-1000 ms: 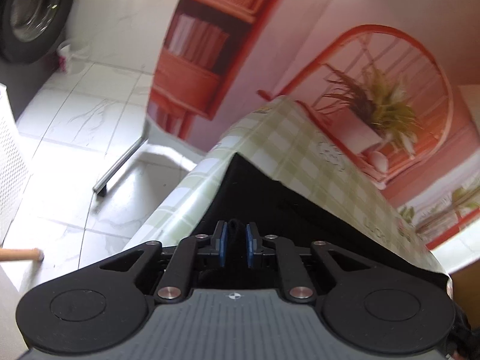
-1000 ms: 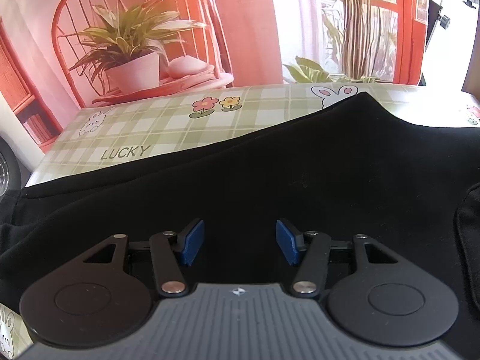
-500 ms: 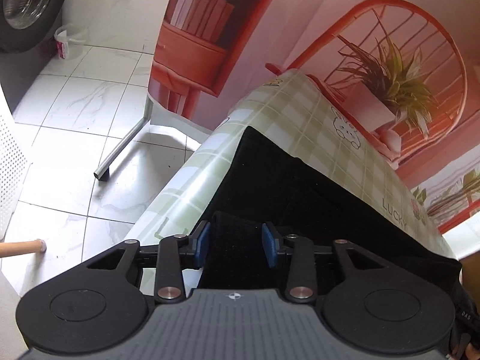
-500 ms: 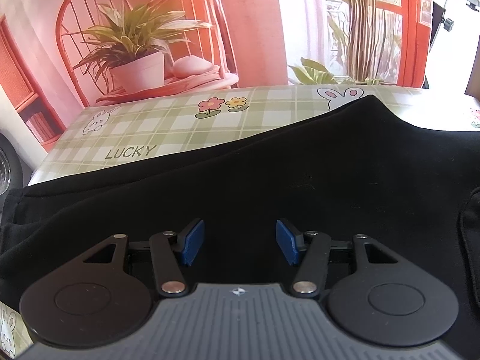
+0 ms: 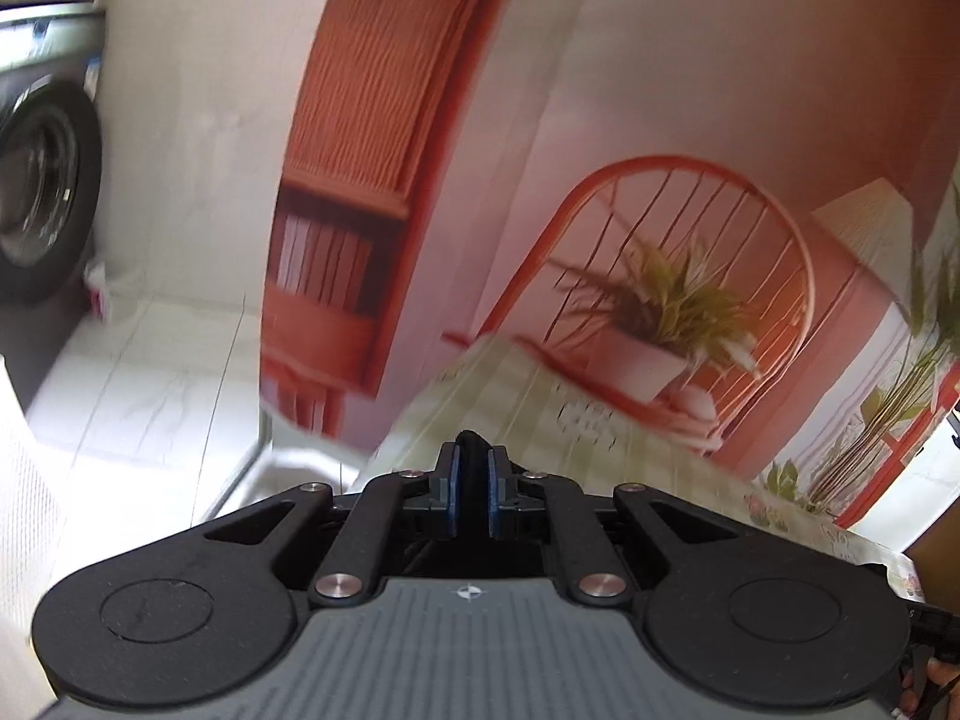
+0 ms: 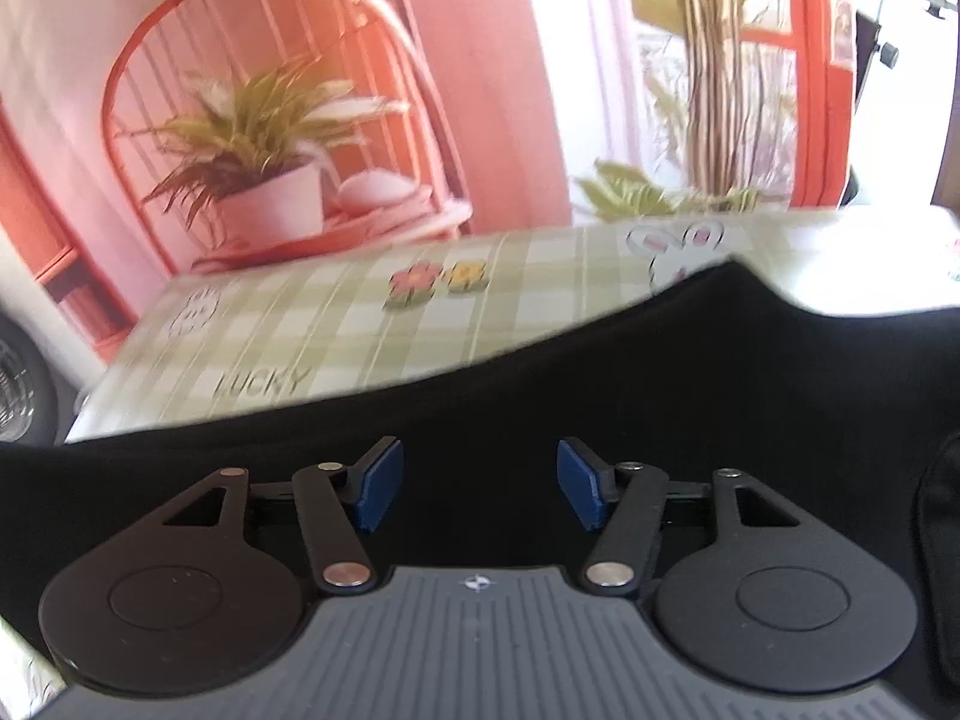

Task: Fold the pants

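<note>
Between the left gripper's 2 blue pads, a small fold of the black pants is pinched tight, lifted above the checked table. Across the table's near side in the right view, the pants lie spread flat. Over them the right gripper hovers with its fingers wide apart, holding nothing. Both views are blurred.

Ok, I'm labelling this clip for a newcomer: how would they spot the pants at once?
Find the green plaid table in front of the orange backdrop. The pants are the plain black cloth spread across its near side, under the open right hand-held gripper. Nothing else there is black fabric.
</note>
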`<state>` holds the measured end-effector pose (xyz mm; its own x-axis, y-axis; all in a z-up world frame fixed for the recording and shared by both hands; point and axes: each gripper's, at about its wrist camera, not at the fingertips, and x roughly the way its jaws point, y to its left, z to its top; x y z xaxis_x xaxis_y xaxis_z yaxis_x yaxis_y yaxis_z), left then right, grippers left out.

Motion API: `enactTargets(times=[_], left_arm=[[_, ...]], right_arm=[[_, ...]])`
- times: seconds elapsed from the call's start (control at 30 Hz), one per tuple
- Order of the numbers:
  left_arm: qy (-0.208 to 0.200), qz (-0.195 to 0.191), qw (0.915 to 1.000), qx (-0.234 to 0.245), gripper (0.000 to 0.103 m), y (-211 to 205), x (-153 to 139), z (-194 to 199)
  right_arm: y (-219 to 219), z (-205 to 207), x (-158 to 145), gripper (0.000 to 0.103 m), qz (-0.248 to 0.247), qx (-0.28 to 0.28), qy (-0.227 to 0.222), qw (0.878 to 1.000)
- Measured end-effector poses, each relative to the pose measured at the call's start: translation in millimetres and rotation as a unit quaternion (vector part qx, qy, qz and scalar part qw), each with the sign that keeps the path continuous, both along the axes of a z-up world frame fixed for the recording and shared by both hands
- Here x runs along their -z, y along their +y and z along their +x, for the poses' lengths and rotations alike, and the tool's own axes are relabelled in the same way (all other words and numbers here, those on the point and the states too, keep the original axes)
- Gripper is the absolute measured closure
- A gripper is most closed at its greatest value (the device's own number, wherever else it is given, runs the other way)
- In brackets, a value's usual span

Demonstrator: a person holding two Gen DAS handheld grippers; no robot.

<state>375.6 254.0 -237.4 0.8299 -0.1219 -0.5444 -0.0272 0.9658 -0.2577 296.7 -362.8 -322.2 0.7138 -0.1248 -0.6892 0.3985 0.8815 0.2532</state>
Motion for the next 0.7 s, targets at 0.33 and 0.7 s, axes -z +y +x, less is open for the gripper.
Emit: enactTargets(times=[0.33, 0.7], left_arm=[[0.027, -0.020, 0.9977, -0.059, 0.093, 1, 34, 23], [0.030, -0.002, 0.9946, -0.100, 0.093, -7, 37, 18]], right_arm=[[-60, 9, 5, 0.040, 0.023, 0.081, 0.001, 0.996], [-65, 64, 2, 0.025, 0.024, 0.135, 0.109, 0.985]])
